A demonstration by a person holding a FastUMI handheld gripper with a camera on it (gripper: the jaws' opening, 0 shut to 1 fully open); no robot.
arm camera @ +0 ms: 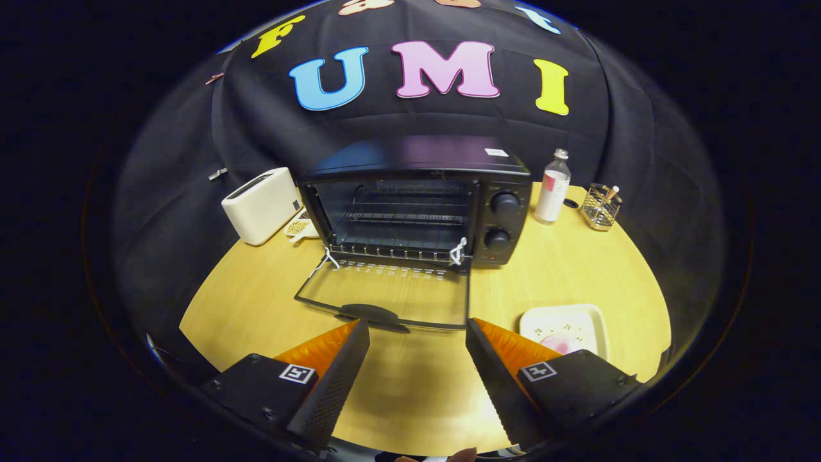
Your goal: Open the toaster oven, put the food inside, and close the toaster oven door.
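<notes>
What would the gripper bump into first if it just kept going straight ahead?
Probably the handle of the toaster oven's open door, lying flat just ahead of the open gripper. If the gripper passed above the door, it would reach the oven's rack next. Height is hard to judge here.

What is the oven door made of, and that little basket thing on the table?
The toaster oven door, lying open just ahead of the open tool, looks like clear glass in a dark frame: the wooden table shows through it. The basket looks like shiny metal wire mesh, judging by its glinting see-through grid.
</notes>
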